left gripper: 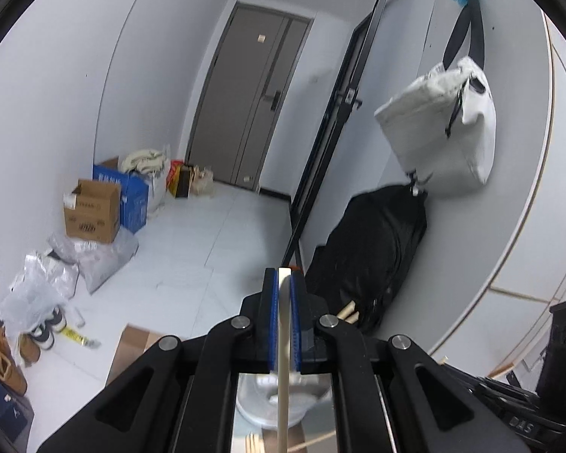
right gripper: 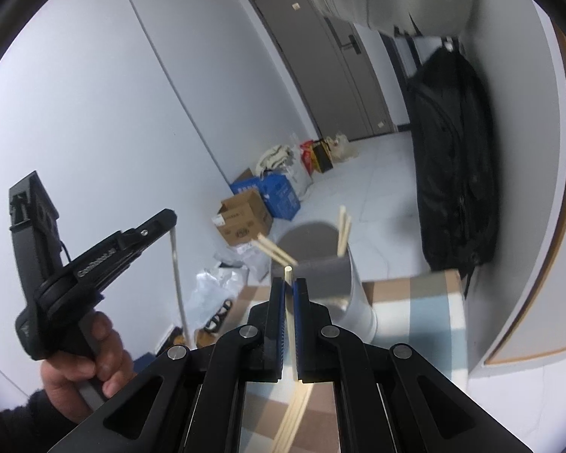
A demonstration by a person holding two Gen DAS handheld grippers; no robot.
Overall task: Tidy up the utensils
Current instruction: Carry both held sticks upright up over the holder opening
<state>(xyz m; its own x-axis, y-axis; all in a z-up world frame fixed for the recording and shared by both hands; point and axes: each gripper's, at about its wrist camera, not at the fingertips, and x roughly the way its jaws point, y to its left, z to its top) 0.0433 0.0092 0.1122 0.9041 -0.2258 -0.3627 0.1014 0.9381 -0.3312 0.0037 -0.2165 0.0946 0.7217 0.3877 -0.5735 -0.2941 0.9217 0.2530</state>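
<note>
Left gripper (left gripper: 284, 283) clamps spoon (left gripper: 283, 396), right gripper (right gripper: 288, 287) clamps chopstick (right gripper: 291, 324); next, probably drop into holder (right gripper: 354, 294) at centre.

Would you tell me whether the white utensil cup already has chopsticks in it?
Yes: the cup holds several chopsticks leaning out over its rim.

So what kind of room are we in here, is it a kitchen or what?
Probably not a kitchen: it looks like an apartment entryway or hallway used for storage. A grey entry door closes the far end, cardboard boxes and shoes line the wall, and a white bag hangs above a black backpack.
</note>
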